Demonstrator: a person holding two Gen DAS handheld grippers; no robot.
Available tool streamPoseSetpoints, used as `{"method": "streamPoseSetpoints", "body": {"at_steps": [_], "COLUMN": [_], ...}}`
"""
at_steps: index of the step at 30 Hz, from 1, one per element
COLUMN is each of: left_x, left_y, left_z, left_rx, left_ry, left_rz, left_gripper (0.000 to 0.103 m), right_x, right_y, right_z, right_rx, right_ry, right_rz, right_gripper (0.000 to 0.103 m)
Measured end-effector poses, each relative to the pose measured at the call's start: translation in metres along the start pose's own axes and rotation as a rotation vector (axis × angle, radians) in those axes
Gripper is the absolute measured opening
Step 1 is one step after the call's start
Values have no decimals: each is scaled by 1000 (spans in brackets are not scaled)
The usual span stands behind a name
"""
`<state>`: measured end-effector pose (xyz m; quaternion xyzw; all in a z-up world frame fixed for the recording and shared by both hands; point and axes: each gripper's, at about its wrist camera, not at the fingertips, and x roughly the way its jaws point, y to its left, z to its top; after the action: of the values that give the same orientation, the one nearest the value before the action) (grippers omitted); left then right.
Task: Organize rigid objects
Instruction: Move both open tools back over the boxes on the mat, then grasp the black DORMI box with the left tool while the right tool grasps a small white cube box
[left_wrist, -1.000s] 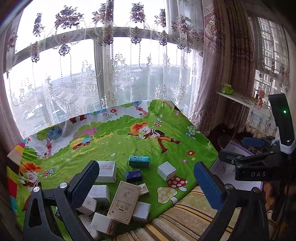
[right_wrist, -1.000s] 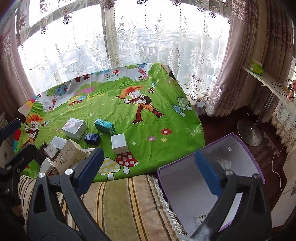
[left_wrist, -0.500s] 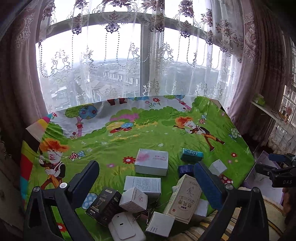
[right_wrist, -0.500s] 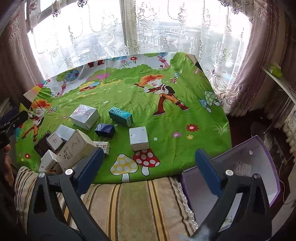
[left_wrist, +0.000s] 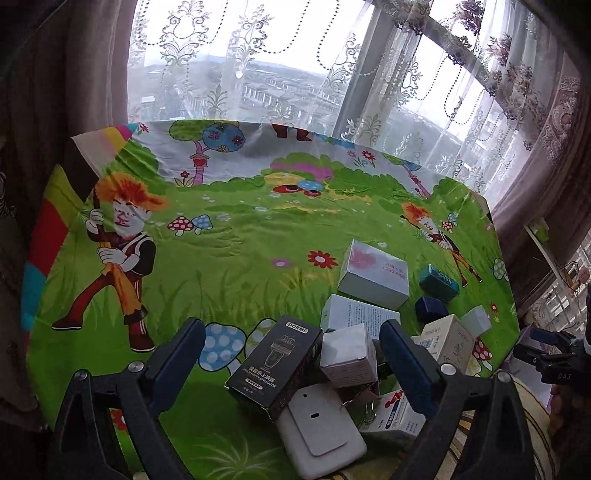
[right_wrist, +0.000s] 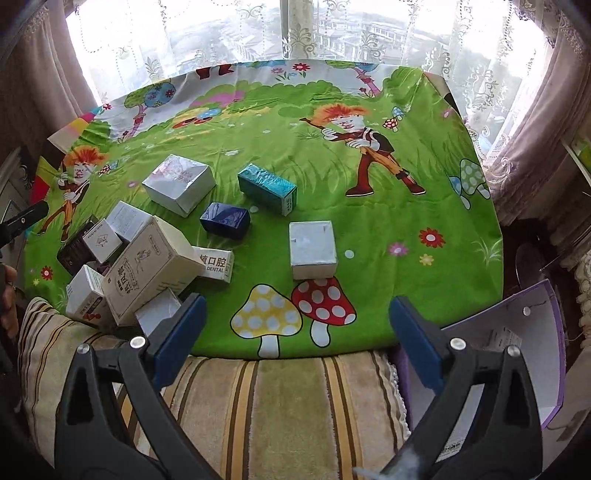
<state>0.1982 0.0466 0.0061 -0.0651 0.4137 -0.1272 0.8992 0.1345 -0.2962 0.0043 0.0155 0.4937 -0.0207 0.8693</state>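
Several small cartons lie on a green cartoon tablecloth (right_wrist: 332, 155). My left gripper (left_wrist: 291, 365) is open just above a black DORMI box (left_wrist: 275, 365), with a small white box (left_wrist: 349, 354) and a flat white case (left_wrist: 319, 432) close by. My right gripper (right_wrist: 295, 332) is open over the table's near edge, short of a white cube box (right_wrist: 312, 247). A teal box (right_wrist: 267, 188), a dark blue box (right_wrist: 225, 219), a beige carton (right_wrist: 151, 269) and a white-pink box (right_wrist: 179, 182) lie further left.
An open purple-edged white box (right_wrist: 517, 343) stands off the table at the right. A striped cloth (right_wrist: 277, 413) hangs over the near edge. Lace curtains and a window stand behind the table. The right gripper shows at the right edge of the left wrist view (left_wrist: 554, 362).
My left gripper has swung left and dropped toward the pile, now over the black box. My right gripper has moved left and nearer the table.
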Motion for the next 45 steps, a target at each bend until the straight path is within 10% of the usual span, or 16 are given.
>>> {"method": "streamPoseSetpoints", "body": {"at_steps": [21,29,33,45], "left_x": [43,51,51,33], "left_y": [20,17,13,15], "left_z": [-19,-23,-24,-23], "left_rx": [30,47,66,27], "left_ry": [182,216,218,162], "left_rz": [-50,-57,-57,41], "left_gripper": [79,53,47,40], "right_x": [69,96,102,61], "right_y": [6,0,2,0], "right_z": [30,36,33,27], "right_rx": [-71,-53,-65,-35], "right_ry": [105,153,170,39], "right_rz": [-18,-23,-15,-4], "right_gripper": [99,79,44,44]}}
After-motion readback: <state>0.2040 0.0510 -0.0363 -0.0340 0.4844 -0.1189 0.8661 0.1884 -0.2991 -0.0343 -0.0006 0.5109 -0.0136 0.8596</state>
